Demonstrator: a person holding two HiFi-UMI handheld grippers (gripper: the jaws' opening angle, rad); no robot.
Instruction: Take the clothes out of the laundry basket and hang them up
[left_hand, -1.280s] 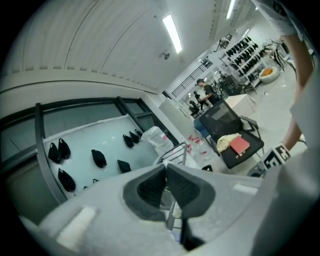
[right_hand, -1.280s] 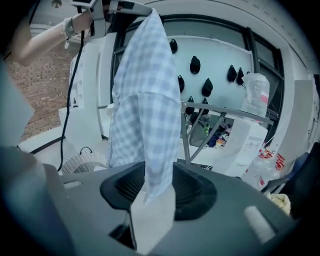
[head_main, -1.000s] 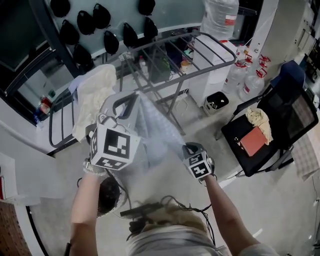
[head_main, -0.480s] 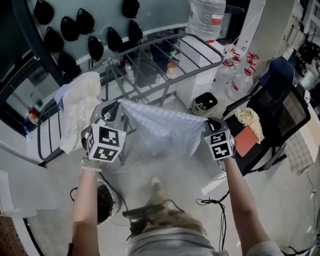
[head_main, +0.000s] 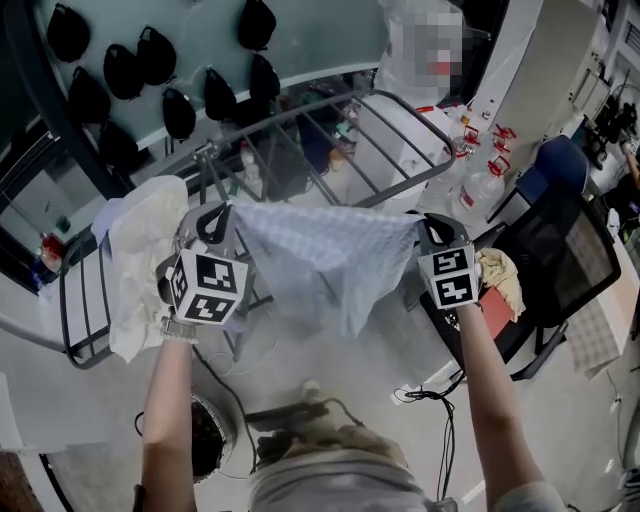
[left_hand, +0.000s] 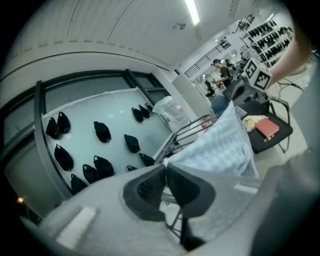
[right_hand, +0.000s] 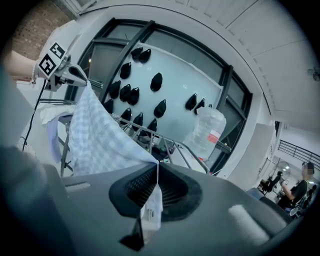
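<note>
A pale blue checked cloth (head_main: 325, 252) hangs spread between my two grippers, in front of the grey drying rack (head_main: 400, 105). My left gripper (head_main: 226, 214) is shut on its left top corner, and the right gripper (head_main: 424, 226) is shut on the right top corner. In the left gripper view the cloth (left_hand: 220, 150) runs from my pinched gripper (left_hand: 166, 174) toward the other one. In the right gripper view the cloth (right_hand: 97, 135) and its white label are clamped in my gripper (right_hand: 157, 170). A cream garment (head_main: 140, 250) hangs on the rack's left wing.
A black office chair (head_main: 545, 255) with a yellowish cloth (head_main: 500, 280) stands at the right. Large water bottles (head_main: 480, 170) stand behind the rack. Black caps (head_main: 180, 110) hang on the glass wall. Cables (head_main: 430, 390) trail on the floor by my feet.
Both grippers have moved apart and risen, pulling the cloth from a bunched drape into a wide taut sheet held level in front of the rack.
</note>
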